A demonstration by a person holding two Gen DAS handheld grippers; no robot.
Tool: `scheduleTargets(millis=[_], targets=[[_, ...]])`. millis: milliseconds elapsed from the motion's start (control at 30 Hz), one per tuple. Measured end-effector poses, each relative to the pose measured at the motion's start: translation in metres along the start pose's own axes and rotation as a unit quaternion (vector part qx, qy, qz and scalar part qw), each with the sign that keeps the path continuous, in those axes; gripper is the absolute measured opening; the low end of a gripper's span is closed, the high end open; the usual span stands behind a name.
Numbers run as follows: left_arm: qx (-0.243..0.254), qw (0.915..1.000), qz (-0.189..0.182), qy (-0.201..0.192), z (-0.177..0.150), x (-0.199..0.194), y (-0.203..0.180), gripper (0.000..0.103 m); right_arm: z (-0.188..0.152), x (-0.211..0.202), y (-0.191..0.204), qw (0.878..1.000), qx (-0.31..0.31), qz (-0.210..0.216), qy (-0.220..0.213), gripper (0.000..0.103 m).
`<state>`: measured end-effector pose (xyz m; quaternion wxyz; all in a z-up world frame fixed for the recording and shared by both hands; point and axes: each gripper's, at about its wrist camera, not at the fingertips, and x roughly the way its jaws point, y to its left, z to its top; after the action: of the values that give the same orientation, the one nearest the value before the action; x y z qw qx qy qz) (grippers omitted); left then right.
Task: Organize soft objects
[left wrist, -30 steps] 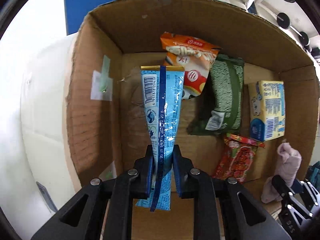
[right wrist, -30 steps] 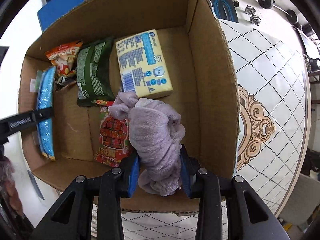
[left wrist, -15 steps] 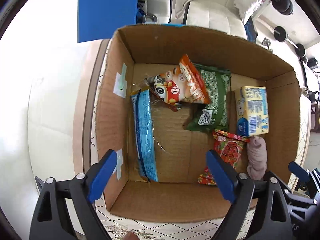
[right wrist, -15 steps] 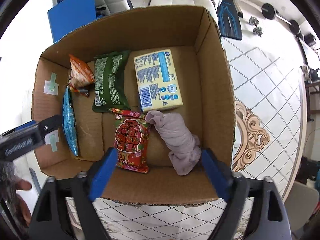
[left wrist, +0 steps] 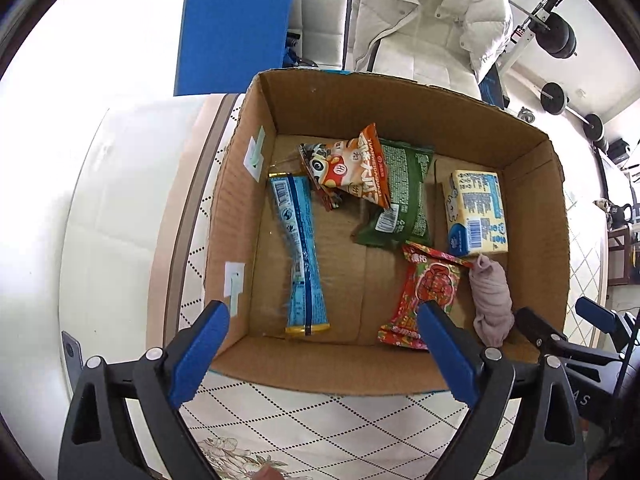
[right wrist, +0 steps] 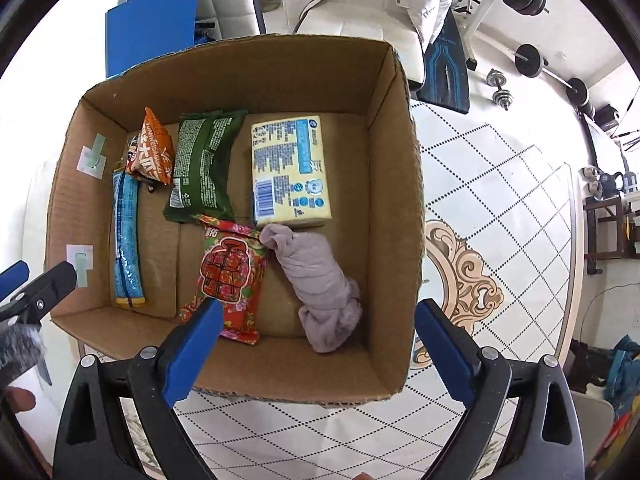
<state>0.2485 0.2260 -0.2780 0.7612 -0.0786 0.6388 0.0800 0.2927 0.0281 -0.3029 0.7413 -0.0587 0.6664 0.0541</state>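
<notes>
An open cardboard box [left wrist: 236, 184] [right wrist: 396, 184] holds the soft objects. A long blue packet [left wrist: 298, 248] [right wrist: 126, 236] lies along its left wall. An orange snack bag [left wrist: 360, 172] [right wrist: 154, 152], a green packet [left wrist: 404, 196] [right wrist: 204, 168], a yellow tissue pack [left wrist: 476, 212] [right wrist: 290, 172], a red packet [left wrist: 424, 292] [right wrist: 230, 276] and a rolled purple cloth [left wrist: 490, 300] [right wrist: 320, 280] lie inside. My left gripper [left wrist: 322, 354] is open and empty above the box's near edge. My right gripper [right wrist: 316, 350] is open and empty above the near right part.
The box stands on a white patterned tabletop [right wrist: 500, 200]. A blue board [left wrist: 234, 36] and a chair with a white jacket [left wrist: 424, 20] are behind it. Dumbbells [right wrist: 532, 60] lie on the floor at the far right.
My left gripper let go of the blue packet and my right let go of the purple cloth. Both opened wide and pulled up and back from the box.
</notes>
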Motion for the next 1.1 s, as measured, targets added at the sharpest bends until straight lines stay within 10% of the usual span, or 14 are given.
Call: scheduleTargets(millis=[1100], targets=[[0.022, 0.9779, -0.009, -0.208, -0.131, -0.278, -0.041, 0.097, -0.169, -0.298, -0.056, 0.972, 0.004, 0.041, -0.233, 0.098]])
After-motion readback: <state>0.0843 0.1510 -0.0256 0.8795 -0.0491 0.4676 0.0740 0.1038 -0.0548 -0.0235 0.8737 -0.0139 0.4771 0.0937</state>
